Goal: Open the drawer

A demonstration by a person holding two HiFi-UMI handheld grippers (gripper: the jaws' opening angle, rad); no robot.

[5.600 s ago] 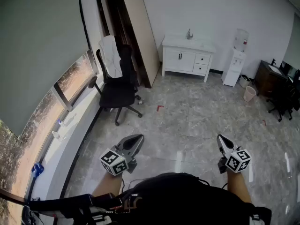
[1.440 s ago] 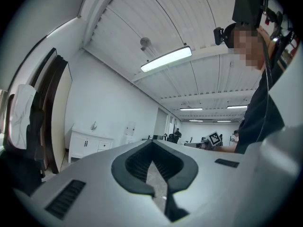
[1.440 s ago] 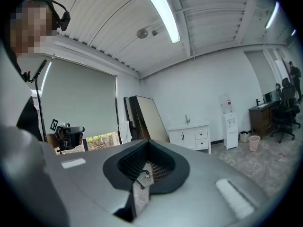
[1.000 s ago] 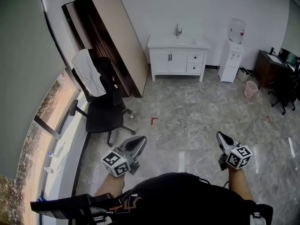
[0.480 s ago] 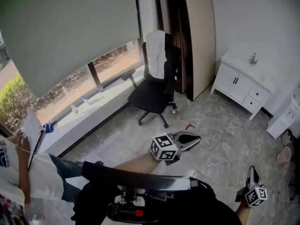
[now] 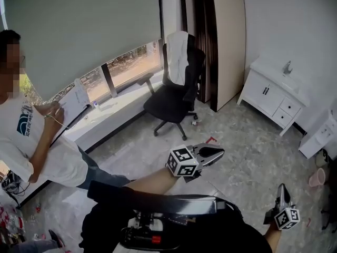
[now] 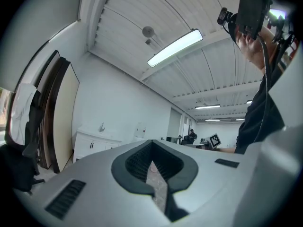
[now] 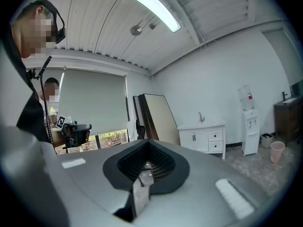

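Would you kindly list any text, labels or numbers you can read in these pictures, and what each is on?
Nothing reads clearly.
Shirt print: too blurred.
Paper: too small.
Dispenser label: too small.
Left cube, right cube: square patterns only, no words.

grey hand-held grippers (image 6: pixel 218 153) (image 6: pixel 283 187), black-white marker cubes (image 6: pixel 184 163), black top (image 6: pixel 174 223)

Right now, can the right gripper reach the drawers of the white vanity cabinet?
Probably not yet. The right gripper hangs at the person's side; the white vanity cabinet stands far across grey marble floor. Nothing blocks the way.
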